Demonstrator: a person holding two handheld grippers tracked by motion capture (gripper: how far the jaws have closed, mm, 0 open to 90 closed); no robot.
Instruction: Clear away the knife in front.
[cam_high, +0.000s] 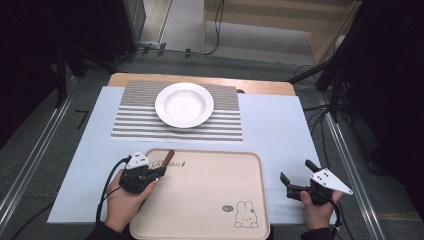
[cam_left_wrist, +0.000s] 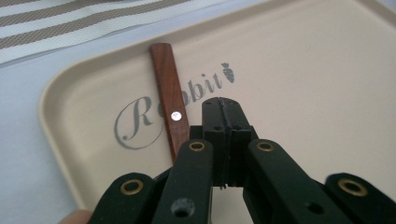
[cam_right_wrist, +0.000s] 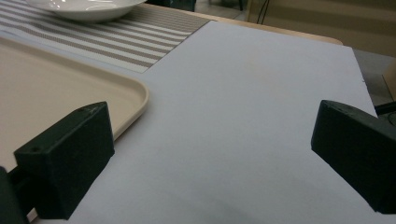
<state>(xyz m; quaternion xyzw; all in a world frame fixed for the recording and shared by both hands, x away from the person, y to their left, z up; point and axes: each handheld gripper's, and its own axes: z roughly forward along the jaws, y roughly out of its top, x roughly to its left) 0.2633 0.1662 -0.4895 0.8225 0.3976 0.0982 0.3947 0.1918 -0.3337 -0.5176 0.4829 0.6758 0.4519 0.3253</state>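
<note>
Holding: the left gripper (cam_left_wrist: 223, 112) is hovering over the tray's (cam_high: 200, 200) near-left corner, jaws pressed together with nothing seen between them.
Handle: a brown wooden handle (cam_left_wrist: 170, 100) with a small metal rivet is lying flat on the tray just beside those jaws, running under the gripper body, so its other end is hidden and I cannot tell what utensil it is.
Relation: the jaw tips are sitting beside the handle, not around it; whether they are touching it is unclear.
Waiting: the right gripper (cam_high: 296, 181) is resting on the white sheet (cam_right_wrist: 261, 107) off the tray's right edge, jaws spread wide and empty, probably parked out of the way.
Setting: a white bowl (cam_high: 184, 104) is sitting on a striped mat (cam_high: 135, 120) beyond the tray, likely laid ready for cutlery.
</note>
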